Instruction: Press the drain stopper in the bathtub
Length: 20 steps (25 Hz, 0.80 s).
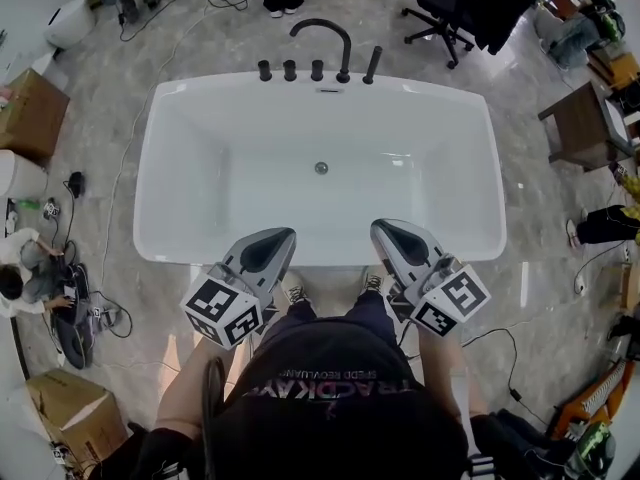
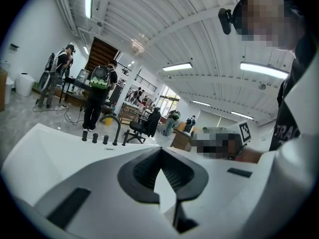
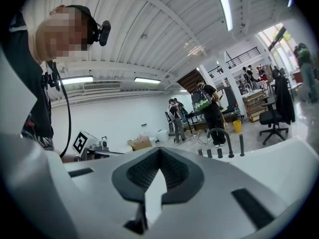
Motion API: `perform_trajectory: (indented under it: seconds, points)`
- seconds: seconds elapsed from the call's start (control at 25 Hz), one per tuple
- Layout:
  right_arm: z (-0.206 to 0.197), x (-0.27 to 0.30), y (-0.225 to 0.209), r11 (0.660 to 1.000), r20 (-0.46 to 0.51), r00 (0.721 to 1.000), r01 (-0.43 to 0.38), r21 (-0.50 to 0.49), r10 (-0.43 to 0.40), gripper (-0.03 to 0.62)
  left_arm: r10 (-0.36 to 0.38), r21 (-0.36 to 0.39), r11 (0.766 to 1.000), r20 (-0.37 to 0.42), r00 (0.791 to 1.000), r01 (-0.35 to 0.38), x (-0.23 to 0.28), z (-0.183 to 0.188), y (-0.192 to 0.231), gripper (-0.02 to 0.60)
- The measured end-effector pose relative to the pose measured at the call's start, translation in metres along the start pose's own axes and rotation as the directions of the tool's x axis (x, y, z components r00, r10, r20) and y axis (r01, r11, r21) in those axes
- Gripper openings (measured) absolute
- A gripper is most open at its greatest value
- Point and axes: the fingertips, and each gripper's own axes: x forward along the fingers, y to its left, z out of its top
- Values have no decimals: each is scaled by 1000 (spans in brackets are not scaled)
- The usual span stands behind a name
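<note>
The white bathtub lies ahead of me in the head view, with a small round metal drain stopper in the middle of its floor. My left gripper and right gripper are held side by side over the tub's near rim, well short of the stopper and pointing toward it. In the left gripper view the left gripper has its jaw tips touching, nothing between them. The right gripper looks the same in its own view. The stopper is hidden in both gripper views.
A black faucet and a row of black knobs stand on the far rim. Around the tub are cardboard boxes, cables on the floor, an office chair, a wooden side table and people standing.
</note>
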Motion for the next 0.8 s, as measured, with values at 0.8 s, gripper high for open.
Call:
perform_trajectory:
  seconds: [0.8]
  points:
    - [1, -43, -104, 969, -116, 962, -245, 22, 245, 11, 252, -80, 966, 51, 966, -247, 93, 4, -37, 8]
